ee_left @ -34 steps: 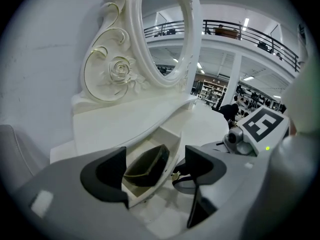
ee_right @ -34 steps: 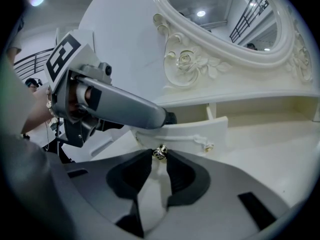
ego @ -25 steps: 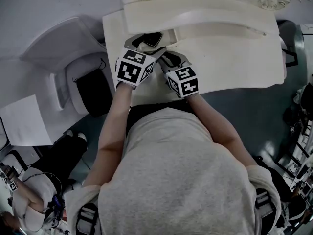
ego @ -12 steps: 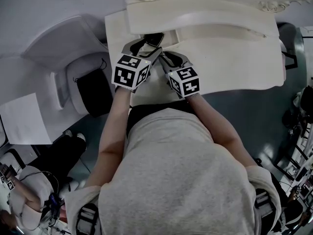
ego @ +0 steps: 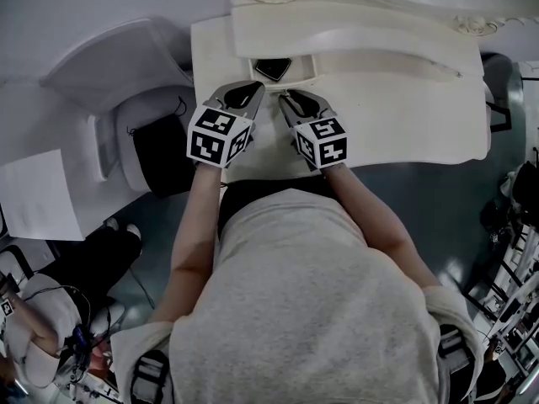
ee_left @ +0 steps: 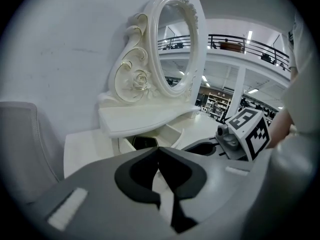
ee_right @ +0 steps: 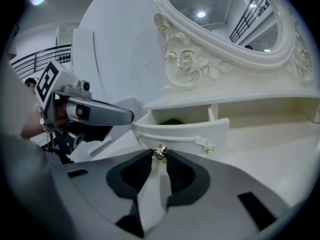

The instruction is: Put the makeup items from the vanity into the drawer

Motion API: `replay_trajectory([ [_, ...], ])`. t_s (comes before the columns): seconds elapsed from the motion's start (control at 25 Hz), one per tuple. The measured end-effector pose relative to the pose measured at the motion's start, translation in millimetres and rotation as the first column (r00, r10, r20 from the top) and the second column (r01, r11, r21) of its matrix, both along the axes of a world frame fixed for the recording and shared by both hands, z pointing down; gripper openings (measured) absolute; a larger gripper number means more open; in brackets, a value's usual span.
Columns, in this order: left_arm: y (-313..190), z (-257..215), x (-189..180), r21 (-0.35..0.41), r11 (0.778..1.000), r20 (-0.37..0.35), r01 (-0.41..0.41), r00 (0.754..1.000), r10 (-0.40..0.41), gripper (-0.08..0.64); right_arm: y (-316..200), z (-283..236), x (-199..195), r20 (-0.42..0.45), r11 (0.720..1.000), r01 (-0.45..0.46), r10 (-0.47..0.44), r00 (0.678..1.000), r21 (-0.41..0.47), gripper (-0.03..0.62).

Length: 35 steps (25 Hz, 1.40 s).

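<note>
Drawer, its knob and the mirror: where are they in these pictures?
drawer (ee_right: pixel 185 133), right gripper view, on its curved white front.
knob (ee_right: pixel 160 153), right gripper view, on the small shiny ball.
mirror (ee_left: pixel 176 46), left gripper view, on the glass inside the oval frame.

vanity (ego: pixel 404 108): smooth, satin white | drawer knob (ee_right: pixel 160 153): shiny, likely metal

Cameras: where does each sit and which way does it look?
Head view: on the head, steeply down at vanity; shows arms, torso, left claw, right claw.
Left gripper view: on the left claw, toward mirror and open drawer; its shut jaws show.
Right gripper view: on the right claw, toward the drawer front; jaws pinch the drawer knob.
Shared: both gripper views show the drawer and the other claw.
</note>
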<state>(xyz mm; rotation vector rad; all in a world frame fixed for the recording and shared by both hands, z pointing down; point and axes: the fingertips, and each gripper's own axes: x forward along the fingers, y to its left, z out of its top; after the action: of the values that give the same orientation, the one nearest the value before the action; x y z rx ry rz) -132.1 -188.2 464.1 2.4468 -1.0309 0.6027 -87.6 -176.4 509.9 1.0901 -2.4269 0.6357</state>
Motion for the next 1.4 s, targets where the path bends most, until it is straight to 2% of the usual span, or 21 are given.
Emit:
replay_trajectory([
  [0.2,3,10,-27,-0.029,0.995,-0.005,0.095,0.995,-0.095,0.009,-3,0,-1,-0.014,1.0,0.002,-0.002,1.0,0.013,0.098],
  [0.32,6,13,-36,-0.041,0.992,-0.003,0.121,0.993,-0.121,0.009,-8,0,-2,-0.015,1.0,-0.005,0.006,1.0,0.012,0.098],
  [0.6,15,21,-40,-0.073,0.99,-0.022,0.123,0.992,-0.125,0.01,-19,-2,-5,-0.02,1.0,-0.01,0.01,1.0,0.022,0.098],
  [0.84,15,16,-40,-0.056,0.988,-0.108,0.144,0.983,-0.149,0.009,-31,-3,-6,-0.02,1.0,-0.017,0.017,1.0,0.026,0.098],
  [1.4,10,30,-34,-0.093,0.989,-0.107,0.119,0.986,-0.129,0.009,-60,-2,-13,-0.02,0.998,-0.053,0.054,0.998,0.022,0.098],
])
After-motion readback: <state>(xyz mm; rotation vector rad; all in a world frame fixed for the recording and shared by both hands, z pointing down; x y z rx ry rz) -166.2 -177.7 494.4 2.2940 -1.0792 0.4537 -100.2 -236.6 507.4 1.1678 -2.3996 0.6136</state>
